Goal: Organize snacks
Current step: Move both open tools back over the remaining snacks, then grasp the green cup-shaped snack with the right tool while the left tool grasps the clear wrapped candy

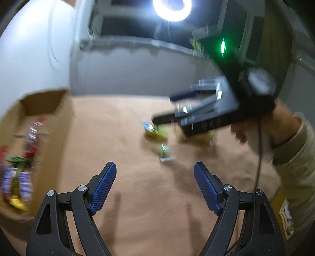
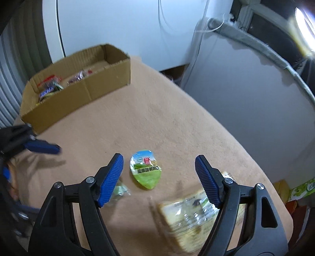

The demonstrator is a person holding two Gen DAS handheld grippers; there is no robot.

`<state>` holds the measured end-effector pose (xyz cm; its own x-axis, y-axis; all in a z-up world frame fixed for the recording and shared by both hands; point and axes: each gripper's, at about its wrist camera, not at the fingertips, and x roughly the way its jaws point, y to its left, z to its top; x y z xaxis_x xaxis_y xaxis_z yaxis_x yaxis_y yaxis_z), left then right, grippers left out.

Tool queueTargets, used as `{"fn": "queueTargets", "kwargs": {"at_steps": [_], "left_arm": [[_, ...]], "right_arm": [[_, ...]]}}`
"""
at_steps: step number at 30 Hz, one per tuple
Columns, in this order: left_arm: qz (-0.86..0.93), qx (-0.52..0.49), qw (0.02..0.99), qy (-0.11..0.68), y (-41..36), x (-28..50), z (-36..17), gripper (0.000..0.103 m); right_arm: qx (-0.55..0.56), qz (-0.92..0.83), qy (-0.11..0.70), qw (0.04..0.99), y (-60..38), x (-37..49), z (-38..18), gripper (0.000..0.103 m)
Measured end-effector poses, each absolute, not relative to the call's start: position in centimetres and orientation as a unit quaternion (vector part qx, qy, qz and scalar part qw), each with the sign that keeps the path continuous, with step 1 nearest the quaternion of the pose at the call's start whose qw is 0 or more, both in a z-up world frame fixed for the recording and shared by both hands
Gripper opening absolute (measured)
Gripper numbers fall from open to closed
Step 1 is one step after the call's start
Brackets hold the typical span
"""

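Observation:
A cardboard box (image 2: 82,92) with several wrapped snacks inside stands at the table's far left; it also shows in the left wrist view (image 1: 53,141). A green jelly cup (image 2: 146,169) lies on the tan cloth between my right gripper's (image 2: 159,163) open fingers. A clear pack of bread (image 2: 189,214) lies under the right finger. A small green wrapped candy (image 2: 120,192) lies by the left finger. My left gripper (image 1: 155,171) is open and empty above the cloth. It faces the candy (image 1: 165,153), the cup (image 1: 154,131) and the right gripper (image 1: 167,110).
The tan cloth (image 2: 157,122) covers the table, which ends at a grey padded wall (image 2: 246,102). A ring light (image 1: 172,7) shines above. Boxes (image 2: 299,192) stand on the floor at the right.

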<state>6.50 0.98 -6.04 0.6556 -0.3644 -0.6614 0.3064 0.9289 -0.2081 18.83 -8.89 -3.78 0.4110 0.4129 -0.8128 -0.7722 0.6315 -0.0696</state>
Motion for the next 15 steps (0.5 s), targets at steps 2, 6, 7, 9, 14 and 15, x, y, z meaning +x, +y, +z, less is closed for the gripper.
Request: {"fn": "queueTargets", "kwargs": {"at_steps": [2, 6, 7, 9, 14, 15], "left_arm": [[-0.185, -0.047, 0.901, 0.389, 0.2, 8.0, -7.0, 0.081], [-0.19, -0.064, 0.893, 0.403, -0.6, 9.6, -7.5, 0.081], [-0.19, -0.065, 0.892, 0.405, -0.8, 9.8, -7.5, 0.08], [-0.19, -0.065, 0.891, 0.408, -1.3, 10.5, -7.7, 0.076], [-0.189, -0.041, 0.882, 0.431, -2.6, 12.0, -8.3, 0.036], [-0.19, -0.037, 0.881, 0.431, -2.8, 12.1, -8.3, 0.03]], "right_arm": [[-0.232, 0.374, 0.408, 0.8, -8.5, 19.3, -4.4, 0.073], [-0.237, 0.402, 0.431, 0.772, -7.7, 20.0, -6.0, 0.066], [-0.241, 0.403, 0.437, 0.767, -7.5, 20.2, -6.5, 0.064], [-0.245, 0.408, 0.446, 0.758, -7.4, 20.5, -7.2, 0.057], [-0.226, 0.42, 0.452, 0.754, -8.2, 20.8, -7.9, 0.036], [-0.222, 0.419, 0.451, 0.756, -8.6, 20.9, -7.9, 0.034]]}}
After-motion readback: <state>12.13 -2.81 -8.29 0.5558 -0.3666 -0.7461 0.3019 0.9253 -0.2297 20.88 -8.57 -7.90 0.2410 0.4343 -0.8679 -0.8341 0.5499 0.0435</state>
